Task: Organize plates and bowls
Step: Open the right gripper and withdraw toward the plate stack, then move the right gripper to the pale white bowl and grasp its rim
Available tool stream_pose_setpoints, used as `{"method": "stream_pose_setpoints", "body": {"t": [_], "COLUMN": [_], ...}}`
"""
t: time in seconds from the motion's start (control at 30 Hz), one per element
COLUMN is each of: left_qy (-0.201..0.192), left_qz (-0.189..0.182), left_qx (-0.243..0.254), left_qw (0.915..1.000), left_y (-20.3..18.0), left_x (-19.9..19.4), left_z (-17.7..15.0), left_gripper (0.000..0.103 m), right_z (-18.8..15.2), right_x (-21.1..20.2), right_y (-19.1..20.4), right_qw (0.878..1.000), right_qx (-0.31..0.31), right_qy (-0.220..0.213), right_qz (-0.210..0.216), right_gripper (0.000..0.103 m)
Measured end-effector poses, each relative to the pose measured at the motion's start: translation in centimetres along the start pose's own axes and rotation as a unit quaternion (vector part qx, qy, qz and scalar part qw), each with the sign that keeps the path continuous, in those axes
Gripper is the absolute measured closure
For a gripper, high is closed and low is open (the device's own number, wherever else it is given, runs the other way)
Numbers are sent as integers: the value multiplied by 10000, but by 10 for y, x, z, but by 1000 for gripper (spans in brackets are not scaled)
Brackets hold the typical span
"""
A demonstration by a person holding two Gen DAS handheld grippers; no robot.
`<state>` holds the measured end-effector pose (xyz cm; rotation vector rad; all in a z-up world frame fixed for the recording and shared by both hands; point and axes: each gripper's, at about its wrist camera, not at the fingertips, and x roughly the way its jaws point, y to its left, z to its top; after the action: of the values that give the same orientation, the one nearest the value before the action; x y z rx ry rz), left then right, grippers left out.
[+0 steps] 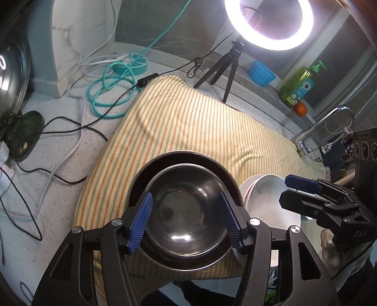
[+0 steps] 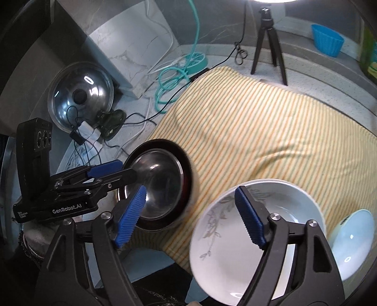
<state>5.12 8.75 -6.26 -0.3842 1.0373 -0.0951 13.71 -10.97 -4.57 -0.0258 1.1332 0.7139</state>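
With the steel bowl (image 1: pixel 186 211) nested in a dark bowl (image 1: pixel 188 156) between the open left hand-held gripper (image 1: pixel 186 219), the open right hand-held gripper (image 2: pixel 190 219) probably must next close on the white bowl (image 2: pixel 235 259) beneath it.

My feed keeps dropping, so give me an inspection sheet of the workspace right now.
Surface: striped towel on a speckled counter.
Job's things: steel bowl nested in a dark bowl; white bowl; pale blue bowl.
Clutter: pot lid, blue cup, soap bottle, orange.
Grippers: left hand-held gripper open over the steel bowl; right hand-held gripper open.
Cables: teal cable, black and white leads.
Surroundings: ring light on tripod, faucet.
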Motion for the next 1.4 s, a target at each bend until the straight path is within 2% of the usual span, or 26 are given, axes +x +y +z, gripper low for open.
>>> {"method": "stream_pose_setpoints", "body": {"t": [0.37, 0.77, 1.1, 1.4], "left_qy": [-95, 101, 447, 768], "left_qz": [-299, -711, -1094, -1273], "left_qx": [344, 757, 1269, 1768], "left_qw": [9989, 9945, 9848, 9730], "left_y": [-49, -109, -174, -225], "left_x": [4, 29, 66, 96], "left_z": [5, 4, -7, -20], "left_gripper": [45, 45, 45, 45], "right_z": [-13, -57, -100, -130], "right_x": [-52, -103, -123, -121], "right_y": [-52, -149, -206, -227], "right_qw": [9969, 9803, 9668, 9618], "right_qx": [422, 1499, 2061, 2380], "right_qy": [-467, -778, -793, -740], "right_qz": [-468, -1024, -1284, -1135], "right_gripper": [22, 22, 22, 22]}}
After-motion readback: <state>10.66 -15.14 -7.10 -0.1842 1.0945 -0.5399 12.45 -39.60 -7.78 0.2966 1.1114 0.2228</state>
